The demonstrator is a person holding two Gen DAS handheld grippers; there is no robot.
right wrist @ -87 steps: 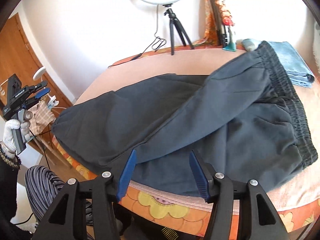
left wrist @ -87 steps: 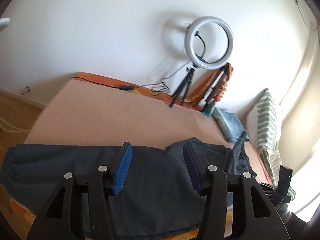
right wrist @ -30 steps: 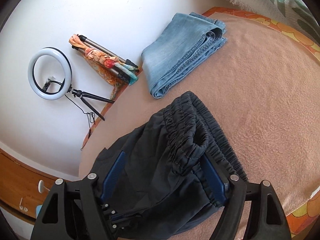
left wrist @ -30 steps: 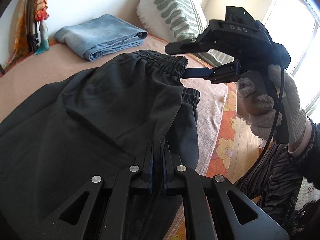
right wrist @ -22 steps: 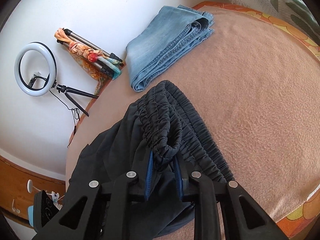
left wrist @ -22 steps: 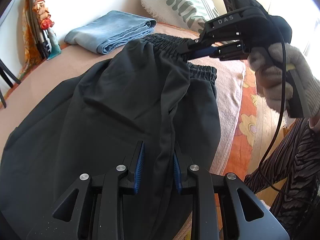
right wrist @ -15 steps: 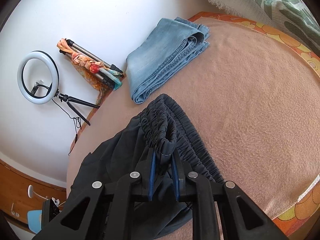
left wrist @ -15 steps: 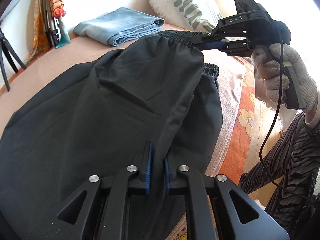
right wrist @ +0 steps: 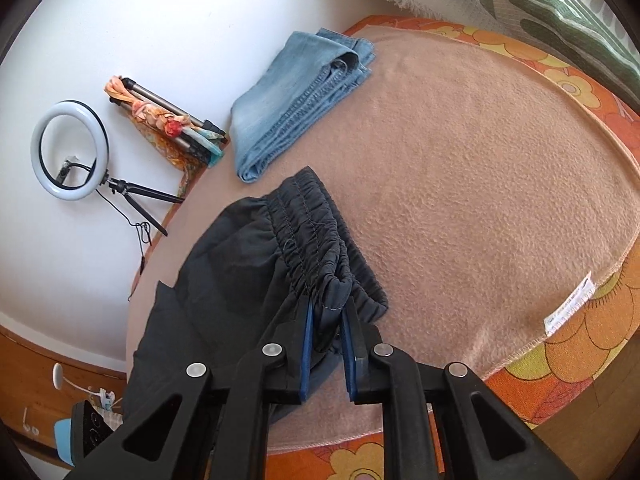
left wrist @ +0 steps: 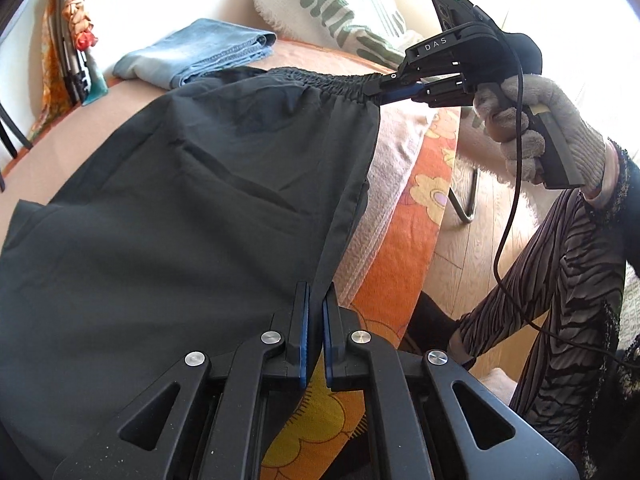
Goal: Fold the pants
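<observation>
Two claws pinching soft, light, floppy pants (left wrist: 192,208): left claw (left wrist: 314,336) on near side seam, right claw (right wrist: 326,344) on gathered far waistband (right wrist: 308,240). Likely sagging between grips.

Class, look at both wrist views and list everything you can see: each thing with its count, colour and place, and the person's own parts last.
pants: one, black, spread on the blanket, held at the waistband and a side edge
folded jeans: one, light blue, near the wall
blanket: one, peach, over the orange flowered cover
pillow: one, white with green marks, by the jeans
ring light: one, white, on a black tripod by the wall
folded tripod: one, wrapped in an orange scarf, against the wall
left gripper: black with blue pads, shut on the pants' edge
right gripper: black, shut on the waistband
gloved hand: one, grey, holding the right gripper
</observation>
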